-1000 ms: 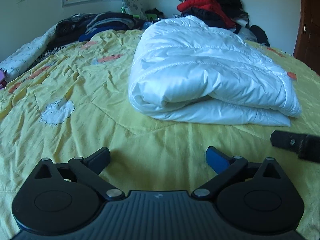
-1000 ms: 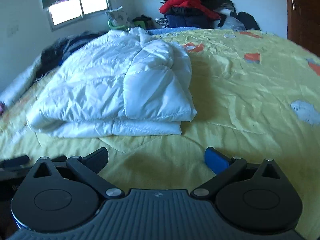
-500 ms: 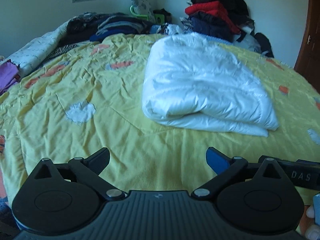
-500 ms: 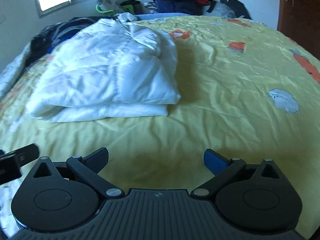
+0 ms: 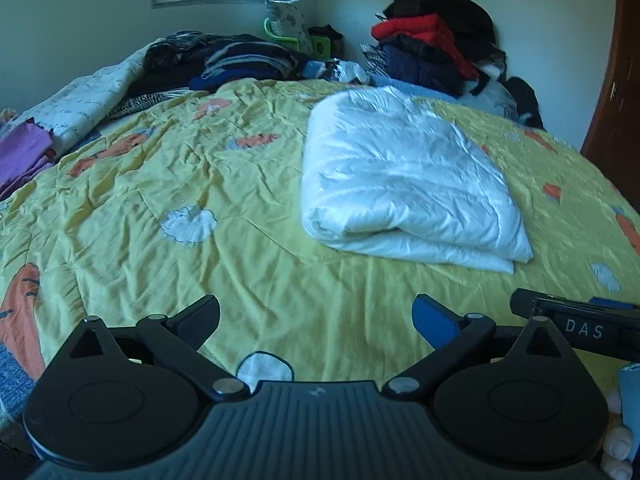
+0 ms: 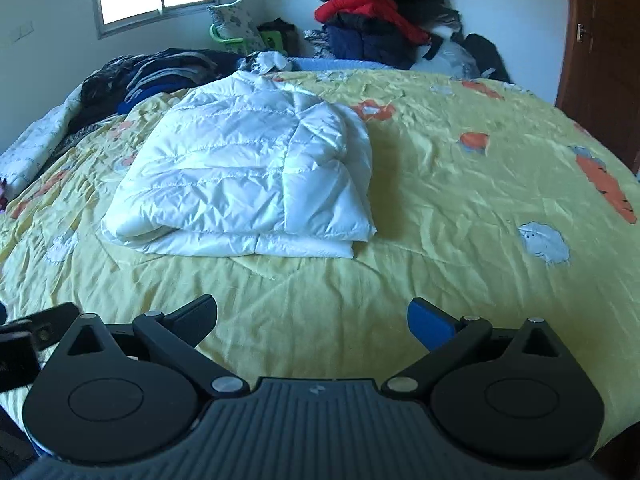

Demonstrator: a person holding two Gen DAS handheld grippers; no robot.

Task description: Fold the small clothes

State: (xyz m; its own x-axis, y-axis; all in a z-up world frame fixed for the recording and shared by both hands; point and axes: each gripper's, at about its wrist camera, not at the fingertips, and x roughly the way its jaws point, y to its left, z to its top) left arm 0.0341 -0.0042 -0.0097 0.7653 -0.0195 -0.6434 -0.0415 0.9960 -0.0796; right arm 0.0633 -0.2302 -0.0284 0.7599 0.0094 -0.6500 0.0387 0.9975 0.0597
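The white jacket (image 5: pixel 404 184) lies folded on the bed (image 5: pixel 200 168); both grippers, left (image 5: pixel 316 320) and right (image 6: pixel 312 318), hang spread and empty, so folding looks done

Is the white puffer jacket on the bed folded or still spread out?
Folded. The white puffer jacket lies as a compact bundle, layers stacked along its near edge, on the yellow bedspread.

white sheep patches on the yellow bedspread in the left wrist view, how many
3 clear ones: one left of the folded white jacket at, one between the left gripper fingers at, one near the right edge. The jacket may hide more.
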